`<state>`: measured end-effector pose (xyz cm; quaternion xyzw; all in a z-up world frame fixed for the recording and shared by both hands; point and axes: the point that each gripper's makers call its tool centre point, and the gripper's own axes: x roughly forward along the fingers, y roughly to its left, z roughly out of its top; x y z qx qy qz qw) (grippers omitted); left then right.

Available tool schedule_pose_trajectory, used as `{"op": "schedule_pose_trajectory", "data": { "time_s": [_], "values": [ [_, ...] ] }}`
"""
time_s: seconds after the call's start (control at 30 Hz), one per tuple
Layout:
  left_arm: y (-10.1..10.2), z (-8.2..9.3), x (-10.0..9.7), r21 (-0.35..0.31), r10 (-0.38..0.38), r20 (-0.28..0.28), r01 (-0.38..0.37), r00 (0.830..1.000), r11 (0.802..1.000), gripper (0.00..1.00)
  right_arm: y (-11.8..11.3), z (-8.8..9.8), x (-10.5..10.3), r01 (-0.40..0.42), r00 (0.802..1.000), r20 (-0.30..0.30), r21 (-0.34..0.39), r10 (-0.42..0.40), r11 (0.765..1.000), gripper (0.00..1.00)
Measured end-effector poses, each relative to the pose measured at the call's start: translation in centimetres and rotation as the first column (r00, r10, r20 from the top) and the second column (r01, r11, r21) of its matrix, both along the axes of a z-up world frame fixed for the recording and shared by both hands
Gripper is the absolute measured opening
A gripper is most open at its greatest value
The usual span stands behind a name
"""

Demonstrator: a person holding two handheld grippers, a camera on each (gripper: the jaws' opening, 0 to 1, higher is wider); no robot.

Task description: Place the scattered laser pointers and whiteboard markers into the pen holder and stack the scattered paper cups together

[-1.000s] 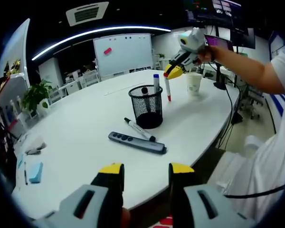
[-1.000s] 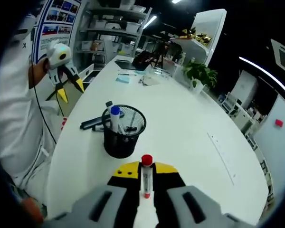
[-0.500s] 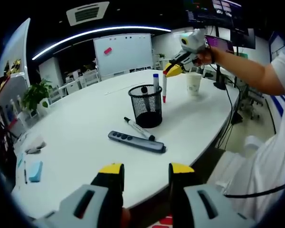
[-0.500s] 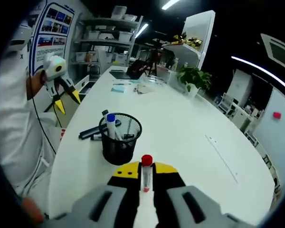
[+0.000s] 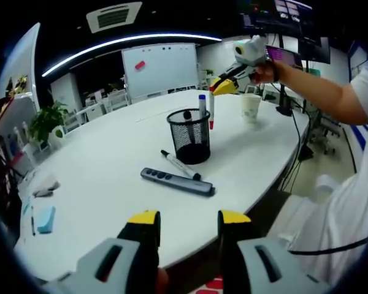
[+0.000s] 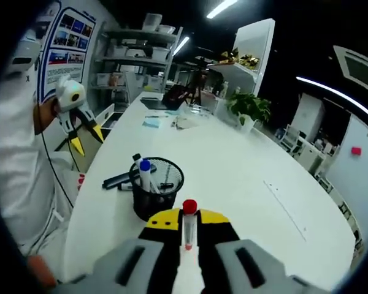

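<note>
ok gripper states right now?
Left gripper: open, holding nothing.
Right gripper: shut on a red-capped marker, above the pen holder.

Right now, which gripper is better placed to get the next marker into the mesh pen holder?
The right gripper. It is shut on a red-capped marker and hangs above the mesh pen holder. The left gripper is open, low at the table's near edge, holding nothing.

A black wire-mesh pen holder (image 5: 189,138) stands on the white oval table (image 5: 110,165); beside it lie a black-capped whiteboard marker (image 5: 180,166) and a dark slim laser pointer (image 5: 176,182).
</note>
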<state>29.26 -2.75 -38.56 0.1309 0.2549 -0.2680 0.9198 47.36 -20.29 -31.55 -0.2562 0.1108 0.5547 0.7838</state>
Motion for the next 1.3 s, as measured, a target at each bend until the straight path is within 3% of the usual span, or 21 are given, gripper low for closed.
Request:
{"op": "schedule_pose_trajectory", "data": {
  "time_s": [0.8, 1.0, 1.3],
  "values": [
    [0.1, 0.0, -0.3, -0.004, 0.001, 0.000, -0.001, 1.000, 1.000, 0.38, 1.1, 4.0, -0.4, -0.016, 0.999, 0.045, 0.126, 0.010, 0.992, 0.09],
    [-0.1, 0.0, -0.3, -0.002, -0.004, -0.001, 0.004, 1.000, 1.000, 0.38, 0.7, 4.9, 0.9, -0.013, 0.998, 0.055, 0.152, 0.005, 0.988, 0.09],
    [-0.2, 0.0, -0.2, 0.000, -0.004, 0.000, 0.004, 1.000, 1.000, 0.38, 1.7, 6.2, 0.2, -0.033, 0.997, 0.069, 0.178, 0.021, 0.983, 0.09]
  ]
}}
